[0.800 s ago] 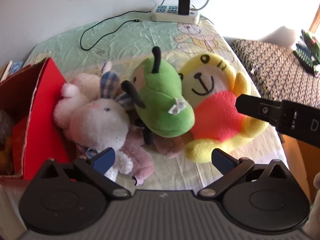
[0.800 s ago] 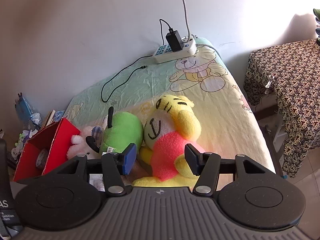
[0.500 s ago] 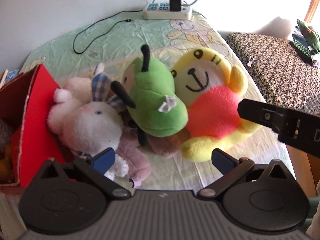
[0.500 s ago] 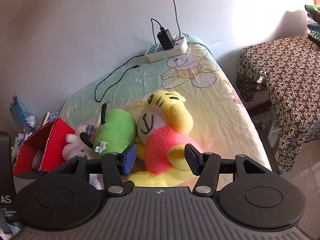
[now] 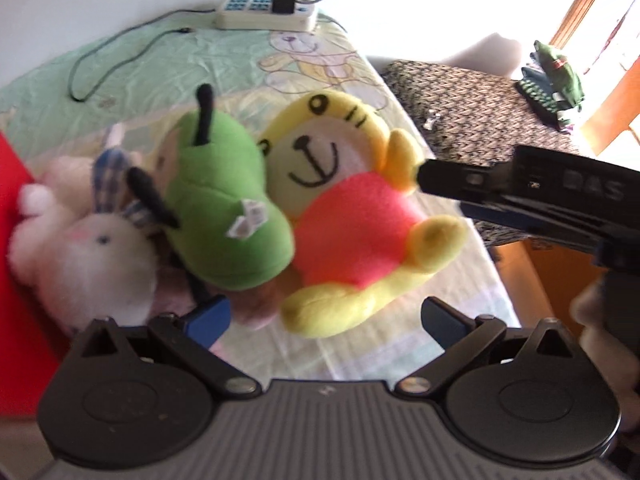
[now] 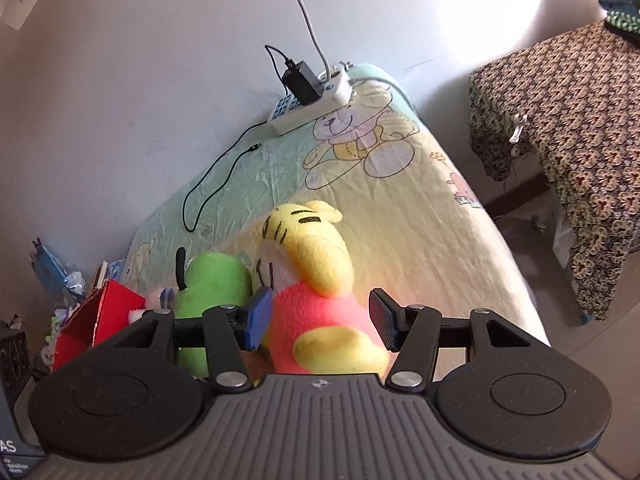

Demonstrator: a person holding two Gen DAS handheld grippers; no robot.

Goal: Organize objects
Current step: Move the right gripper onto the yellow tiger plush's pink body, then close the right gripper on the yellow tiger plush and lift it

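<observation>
Three plush toys lie together on the bed. A yellow bear with a red shirt (image 5: 352, 220) (image 6: 320, 312) is on the right, a green bug toy (image 5: 228, 216) (image 6: 212, 284) in the middle, a white and pink rabbit (image 5: 88, 252) on the left. My left gripper (image 5: 324, 320) is open and empty, just in front of the toys. My right gripper (image 6: 320, 320) is open, its fingers on either side of the yellow bear's red body; it also shows in the left wrist view (image 5: 520, 192) beside the bear's arm.
A red cardboard box (image 6: 96, 316) (image 5: 16, 208) stands left of the rabbit. A white power strip with a black charger (image 5: 268, 16) (image 6: 312, 100) and a black cable (image 6: 208, 196) lie at the far end of the bed. A patterned-cloth table (image 6: 568, 128) stands to the right.
My right gripper has come down and forward so its open fingers now straddle the yellow bear. My left gripper has shifted slightly right; the toys have not moved.
</observation>
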